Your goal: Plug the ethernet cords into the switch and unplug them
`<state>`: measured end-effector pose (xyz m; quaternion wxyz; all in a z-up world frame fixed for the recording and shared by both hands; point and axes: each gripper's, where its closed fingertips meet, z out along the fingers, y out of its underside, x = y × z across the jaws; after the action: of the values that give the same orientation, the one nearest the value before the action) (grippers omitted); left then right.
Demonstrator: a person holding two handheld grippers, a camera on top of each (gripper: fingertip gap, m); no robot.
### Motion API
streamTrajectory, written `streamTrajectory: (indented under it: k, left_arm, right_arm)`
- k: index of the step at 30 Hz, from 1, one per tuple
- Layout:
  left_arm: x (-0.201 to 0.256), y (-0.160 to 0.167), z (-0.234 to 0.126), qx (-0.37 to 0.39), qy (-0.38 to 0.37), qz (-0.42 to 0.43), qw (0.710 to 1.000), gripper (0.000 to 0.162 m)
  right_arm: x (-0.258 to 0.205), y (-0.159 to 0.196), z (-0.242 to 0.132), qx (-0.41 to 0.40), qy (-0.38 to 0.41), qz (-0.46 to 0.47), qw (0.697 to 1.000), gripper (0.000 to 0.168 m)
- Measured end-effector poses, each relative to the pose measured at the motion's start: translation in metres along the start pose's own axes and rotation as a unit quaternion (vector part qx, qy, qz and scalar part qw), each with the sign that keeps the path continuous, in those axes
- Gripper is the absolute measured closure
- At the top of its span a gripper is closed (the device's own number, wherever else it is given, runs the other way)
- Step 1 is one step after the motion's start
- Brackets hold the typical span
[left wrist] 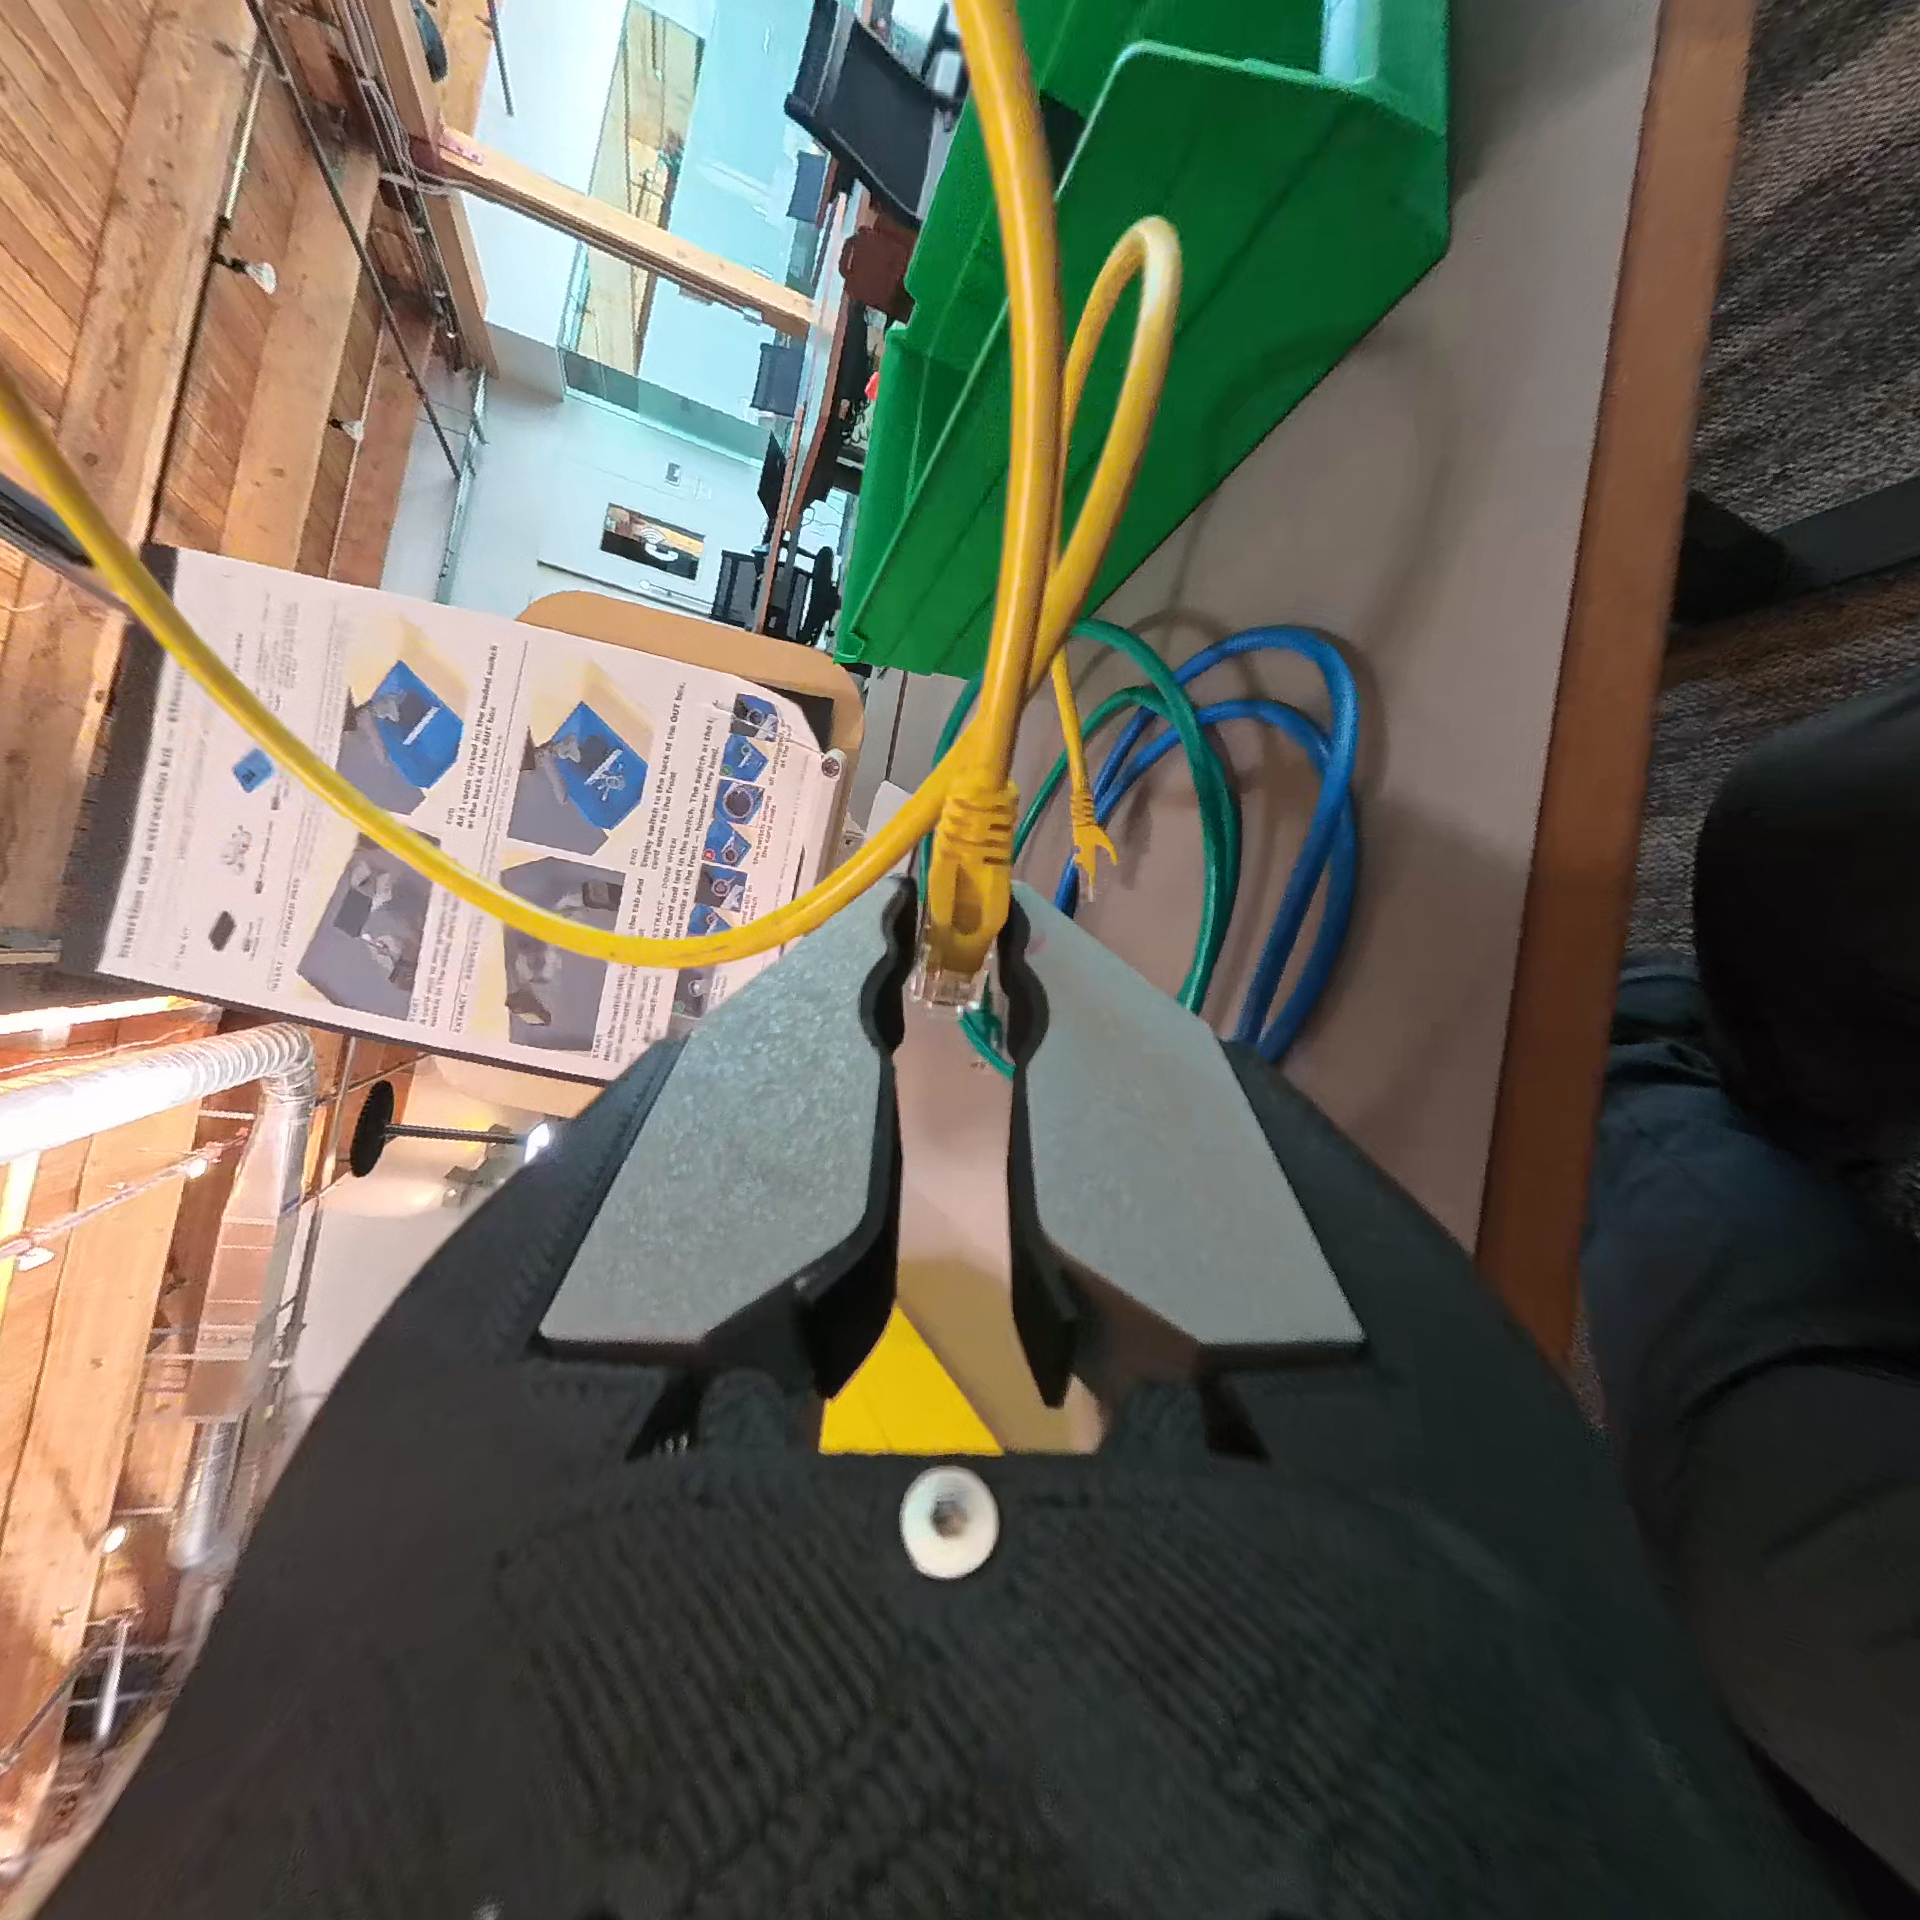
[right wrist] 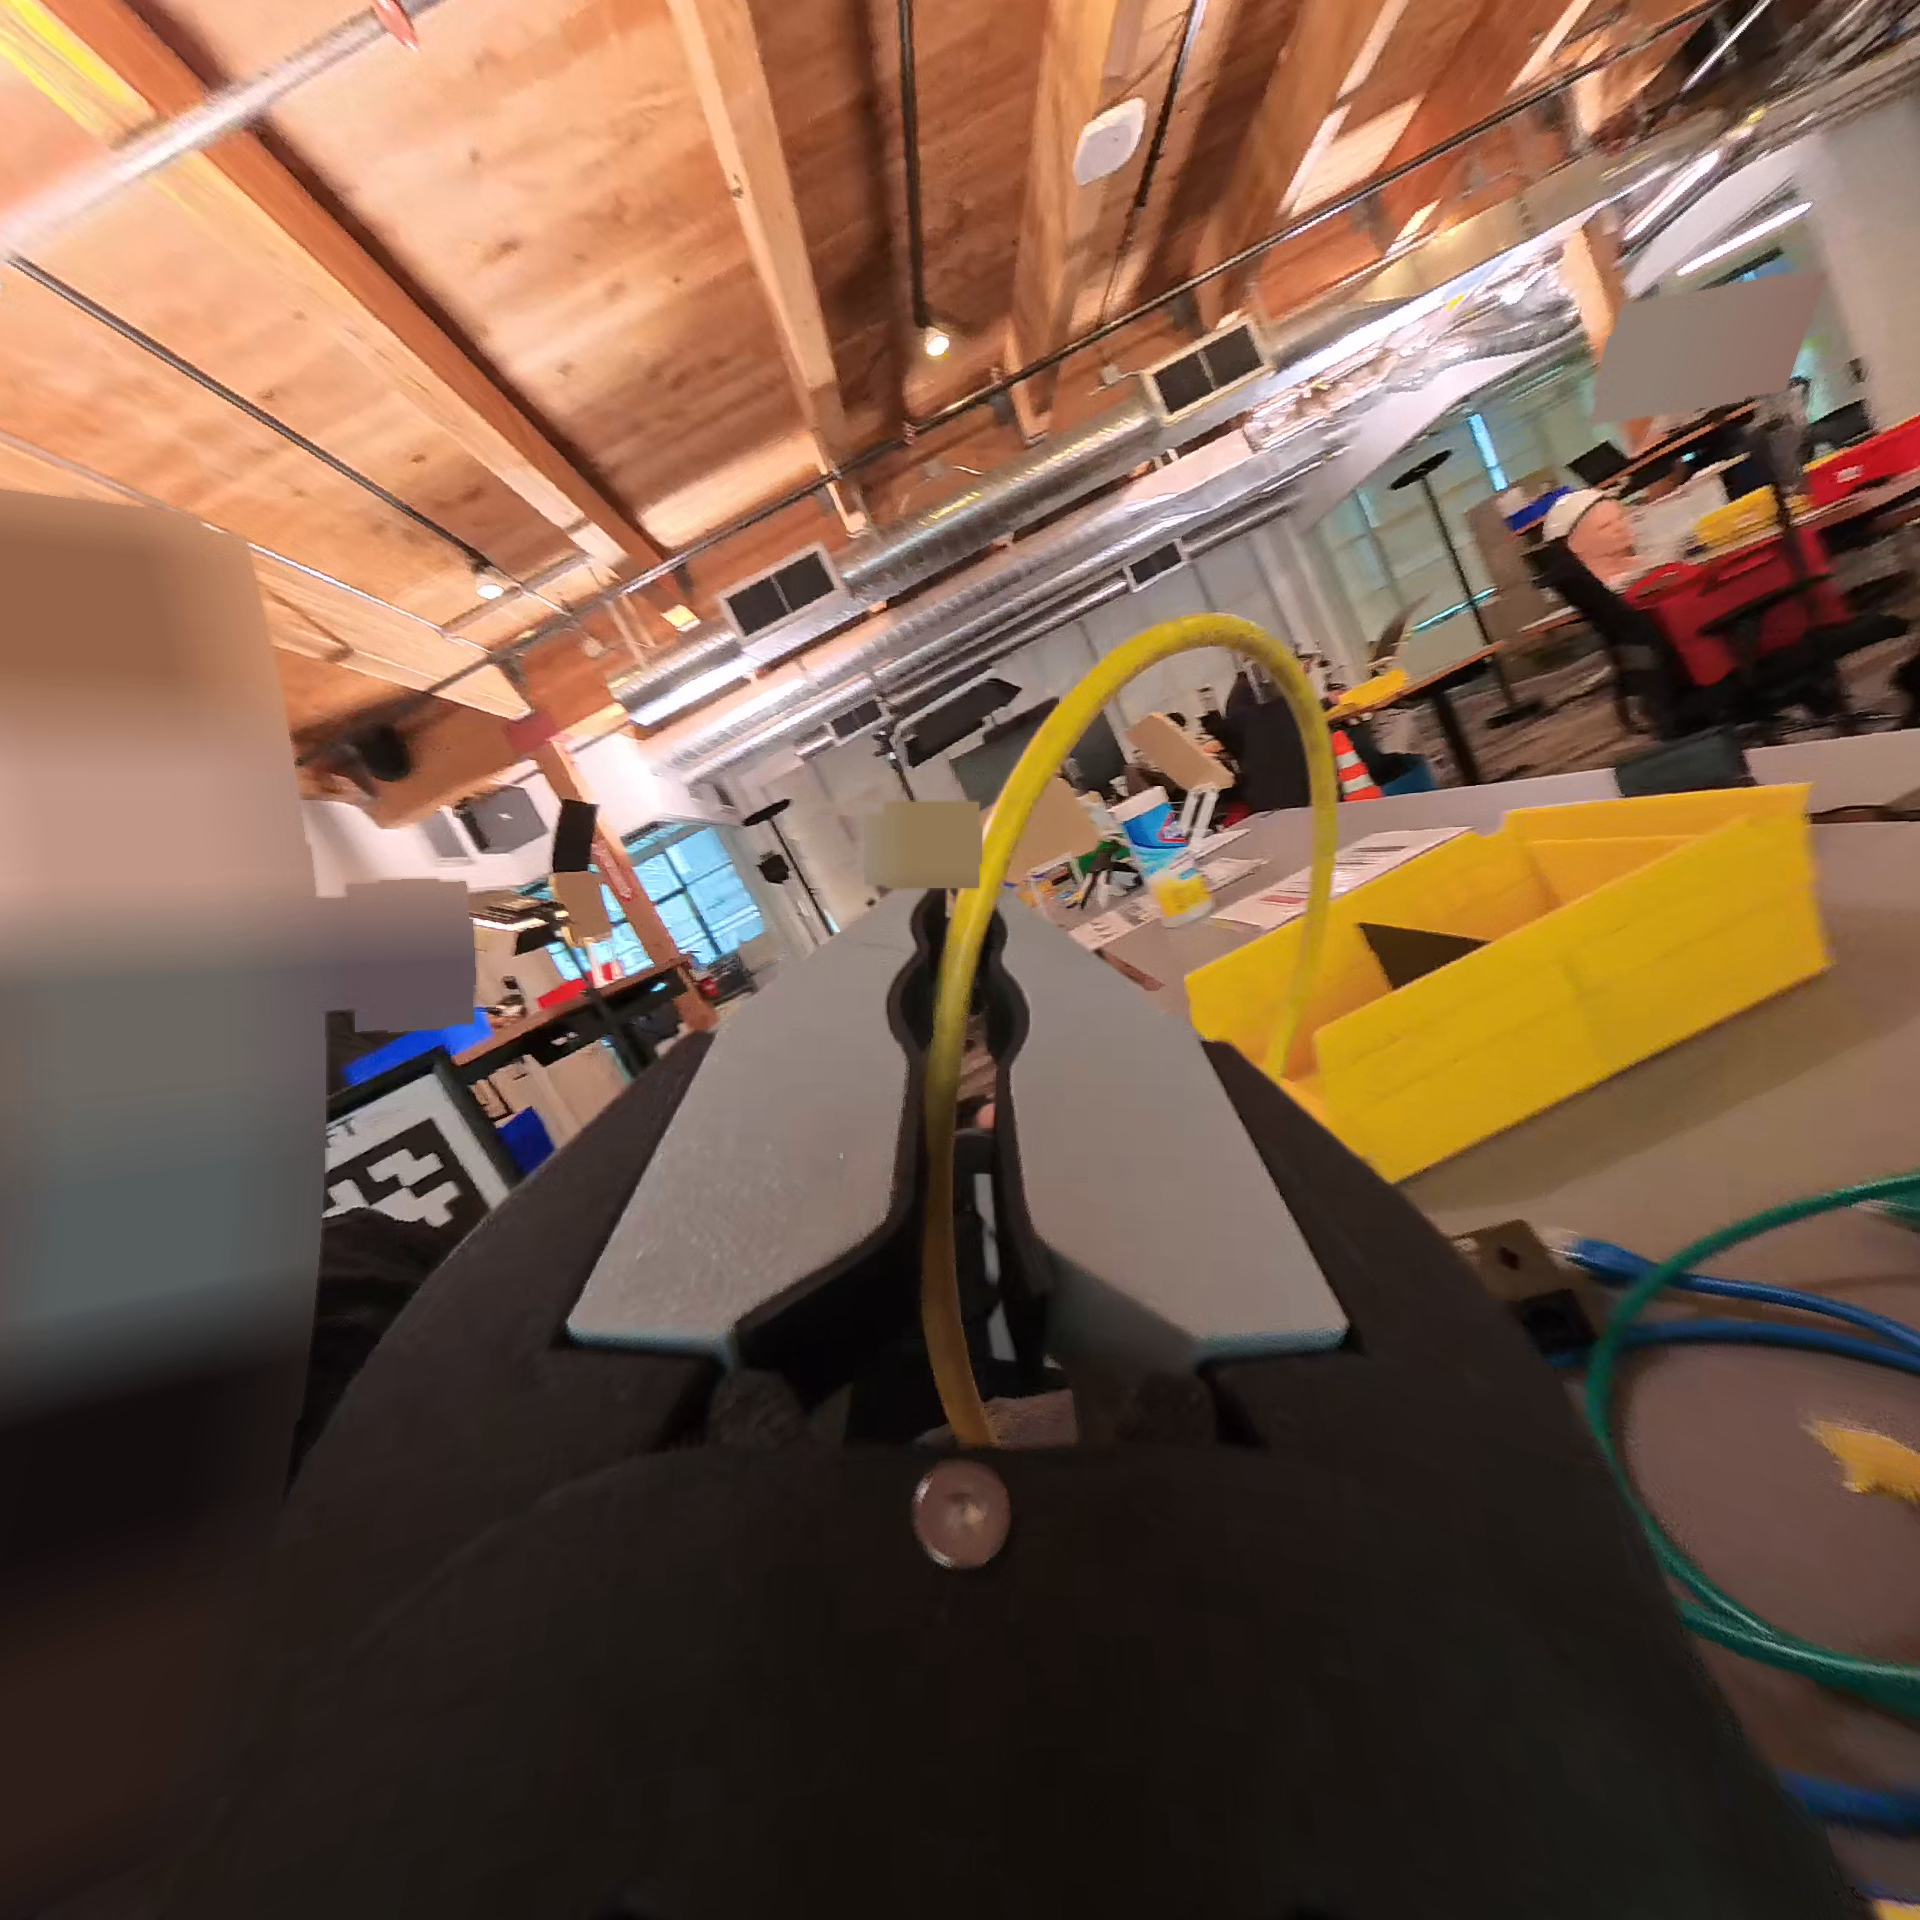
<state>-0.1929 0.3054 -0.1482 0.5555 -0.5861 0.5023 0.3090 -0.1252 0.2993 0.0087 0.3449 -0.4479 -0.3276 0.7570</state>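
The left tongs (left wrist: 961, 951) are pinching the yellow cord (left wrist: 1023, 468) by its plug (left wrist: 966, 894), the clear tip pointing back toward the camera, probably so the plug can be turned and aimed at a port. The cord is arching up and away in a tall loop, and its other plug (left wrist: 1086, 831) is dangling free beyond.

The right tongs (right wrist: 961, 966) are nearly closed around the same cord's middle (right wrist: 1039, 748), seemingly to keep the slack off the surface (left wrist: 1434, 520) and out of the way. From there the cord is looping up and dropping behind the yellow bin (right wrist: 1558, 966).

The green cord (left wrist: 1195, 748) and blue cord (left wrist: 1330, 790) are lying coiled together on the surface, just beside the green bin (left wrist: 1195, 312). That bin's contents are hidden. The yellow bin, far right, is showing a dark shape in one compartment; I cannot tell what it is.

A small dark box (right wrist: 1548, 1299) with a blue plug at it may be the switch, near right. A printed sheet (left wrist: 416, 790) is standing at the far left.
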Motion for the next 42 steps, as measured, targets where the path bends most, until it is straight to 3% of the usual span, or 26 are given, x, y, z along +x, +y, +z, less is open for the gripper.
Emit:
streamTrajectory:
  k: [1,9,13,16,22,32,42]
  left_arm:
    - [0.000,0.000,-0.001,0.003,0.003,-0.006,1.000,0.149]
    - [-0.020,0.005,-0.005,0.006,-0.028,-0.042,0.999,0.147]
    - [-0.023,0.016,-0.002,-0.012,-0.032,-0.058,0.998,0.147]
    - [-0.017,0.035,0.007,-0.055,-0.004,-0.118,0.992,0.141]
    - [0.002,0.040,0.012,-0.054,0.061,-0.168,0.982,0.132]
    - [0.015,0.034,0.014,-0.052,0.077,-0.135,0.986,0.123]
    - [0.026,0.018,0.015,-0.026,0.071,-0.069,0.995,0.125]
  right_arm:
    - [0.002,-0.002,-0.002,0.000,0.008,-0.006,1.000,0.167]
    - [0.036,-0.007,-0.020,-0.013,0.116,-0.077,0.990,0.165]
    - [0.035,-0.010,-0.020,-0.005,0.120,-0.086,0.989,0.167]
    - [0.036,-0.004,-0.017,-0.019,0.131,-0.099,0.986,0.168]
    - [0.038,0.008,-0.007,-0.042,0.132,-0.106,0.985,0.168]
    - [0.040,0.009,-0.006,-0.039,0.127,-0.095,0.987,0.168]
    - [0.032,0.011,-0.001,-0.033,0.095,-0.067,0.993,0.168]
